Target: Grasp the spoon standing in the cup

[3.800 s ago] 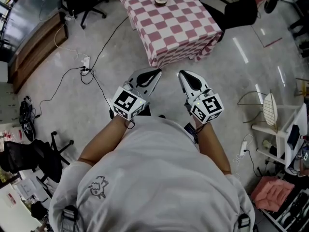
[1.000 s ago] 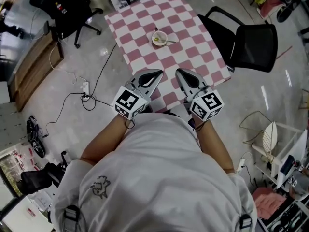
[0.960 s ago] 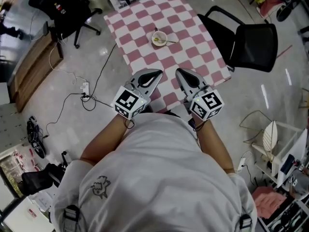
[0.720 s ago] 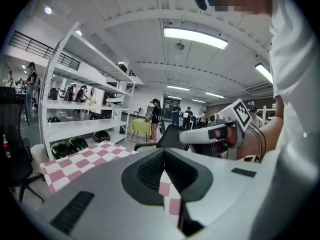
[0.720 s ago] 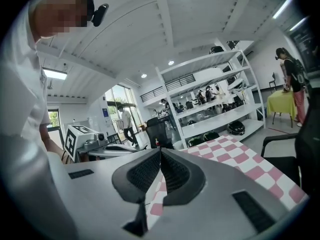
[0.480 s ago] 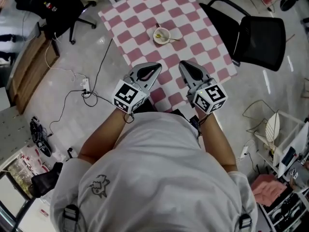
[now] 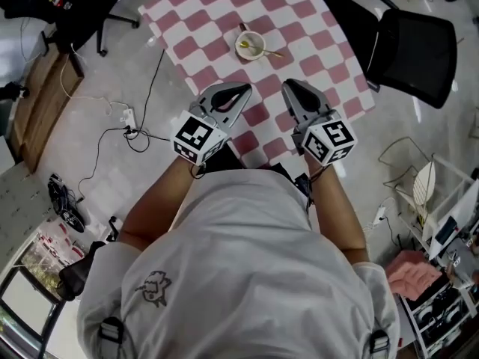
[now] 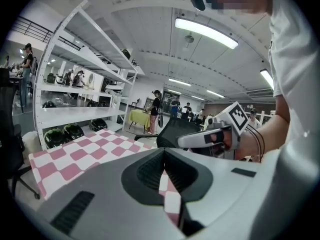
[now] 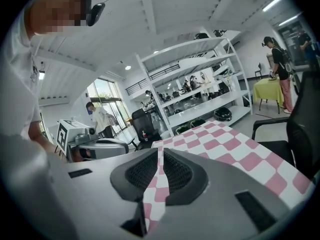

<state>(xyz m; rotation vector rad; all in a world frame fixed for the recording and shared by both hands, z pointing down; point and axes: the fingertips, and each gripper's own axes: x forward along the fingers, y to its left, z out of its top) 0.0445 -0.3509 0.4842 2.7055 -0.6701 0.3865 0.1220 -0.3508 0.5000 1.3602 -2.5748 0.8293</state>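
Spoon (image 7: 263,50) rests in cup (image 7: 249,45), bowl end inside, handle leaning over the rim on the side toward the black office chair (image 7: 419,47). Cup sits on the pink-and-white checked worktop (image 7: 217,13), near its middle. Both grippers are held over the worktop edge nearest the person, well apart from the cup and side by side. Left gripper (image 7: 238,90): fingers (image 8: 145,171) closed together at the tips, nothing between them, only checked cloth seen through the slit. Right gripper (image 7: 290,87): fingers (image 9: 182,171) likewise together, narrow slit, nothing held. A cable (image 7: 142,137) lies on the floor beside the worktop, opposite the chair.
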